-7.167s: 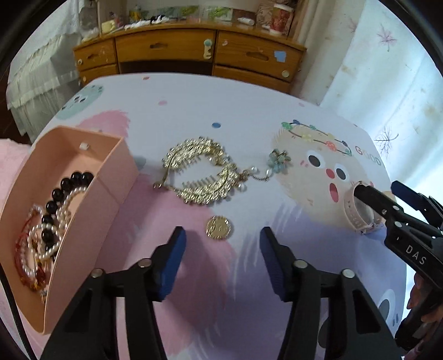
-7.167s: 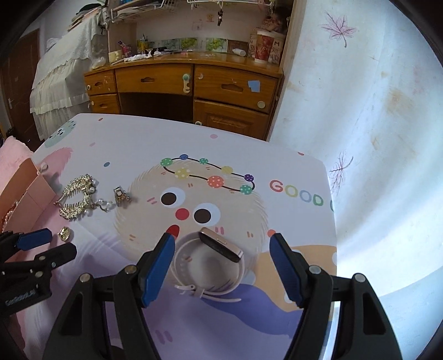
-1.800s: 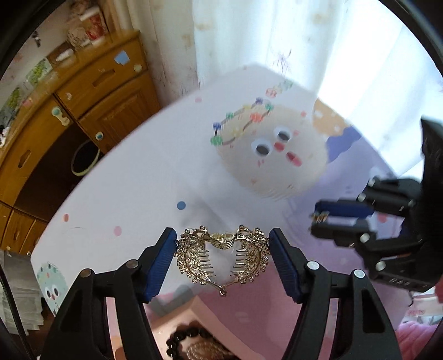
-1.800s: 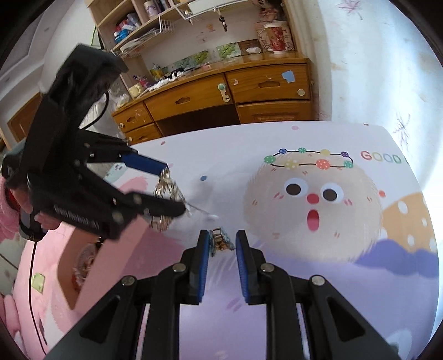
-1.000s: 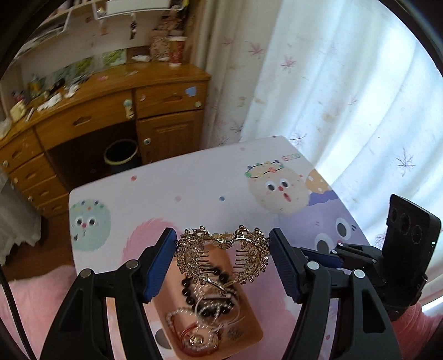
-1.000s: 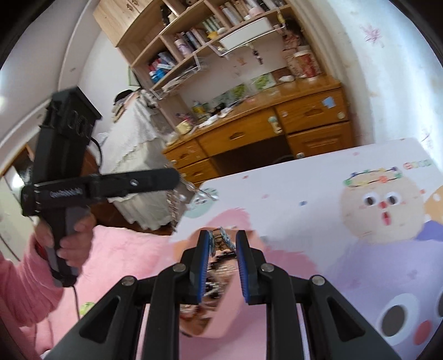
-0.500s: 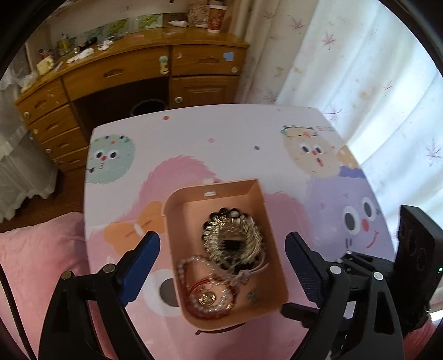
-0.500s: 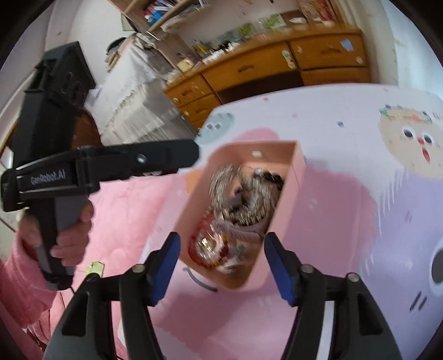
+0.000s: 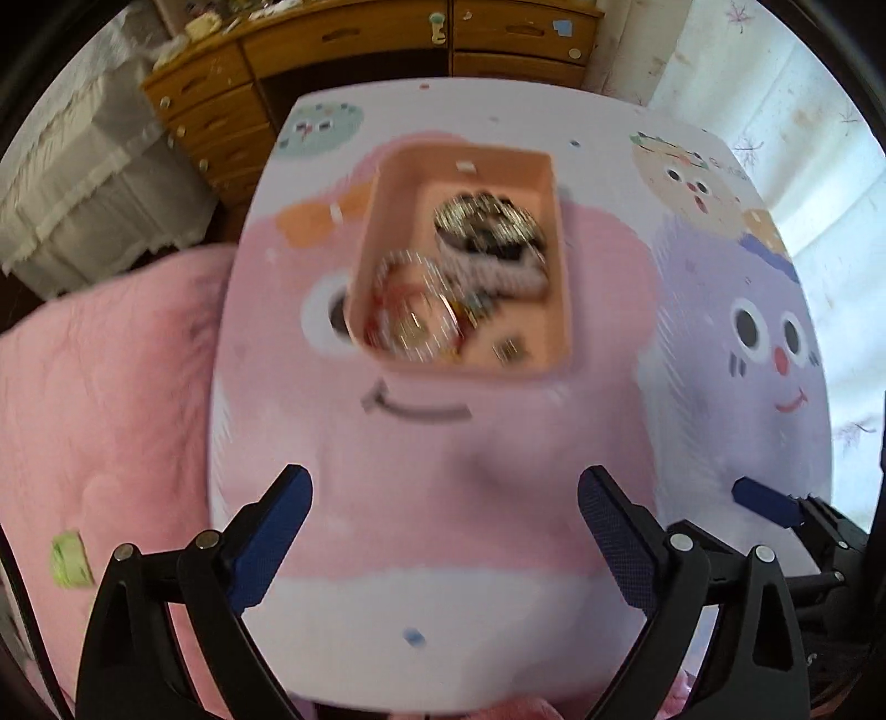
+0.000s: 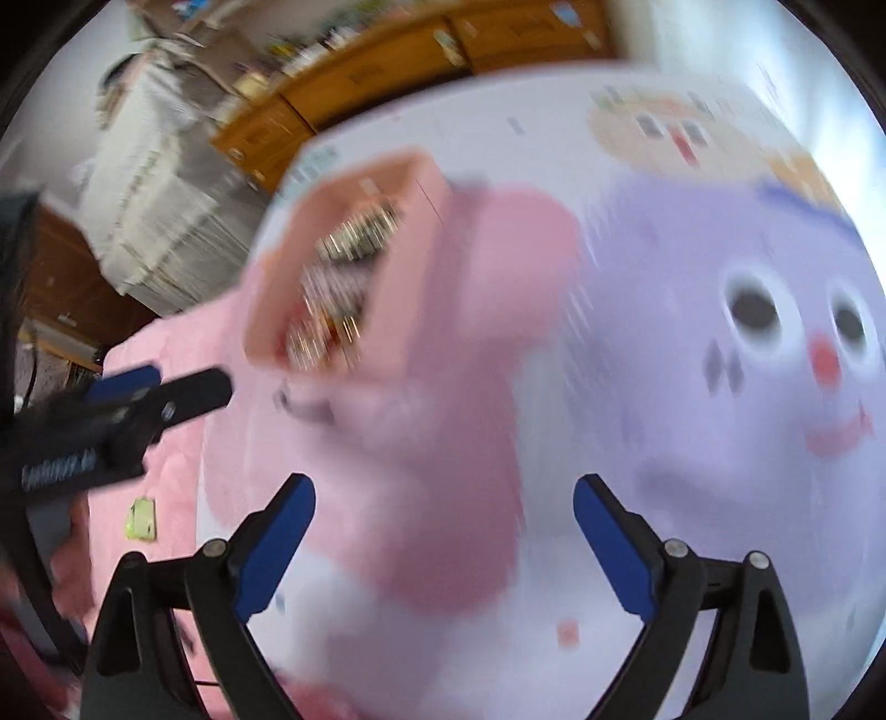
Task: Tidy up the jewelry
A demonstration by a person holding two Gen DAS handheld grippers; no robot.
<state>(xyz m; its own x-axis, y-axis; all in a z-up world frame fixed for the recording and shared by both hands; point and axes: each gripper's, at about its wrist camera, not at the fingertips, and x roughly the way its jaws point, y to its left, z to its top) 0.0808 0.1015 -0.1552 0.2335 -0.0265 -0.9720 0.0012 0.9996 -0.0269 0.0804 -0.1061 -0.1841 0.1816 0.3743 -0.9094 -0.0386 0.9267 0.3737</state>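
A pink box [image 9: 464,153] stands on the cartoon-print table [image 9: 443,565], ahead of both grippers. Inside it lie a gold hair comb [image 9: 487,221], bead bracelets [image 9: 412,310], a pale watch strap [image 9: 487,272] and a small earring [image 9: 506,349]. My left gripper [image 9: 443,498] hangs over the table's near part, its jaws opening with nothing between them. My right gripper [image 10: 443,498] is likewise opening and holds nothing. The box [image 10: 412,277] is blurred in the right wrist view, where the left gripper [image 10: 188,383] shows at the left. One right finger [image 9: 767,503] appears at the lower right.
A wooden dresser [image 9: 387,39] stands behind the table. A pink blanket [image 9: 111,387] with a green scrap [image 9: 69,556] lies to the left, next to white lace cloth [image 9: 83,166]. A pale curtain [image 9: 803,83] hangs at the right.
The gold comb left the left jaws and the earring left the right jaws; both now lie in the box. Both jaws spread wide and both grippers pulled back toward the table's near edge.
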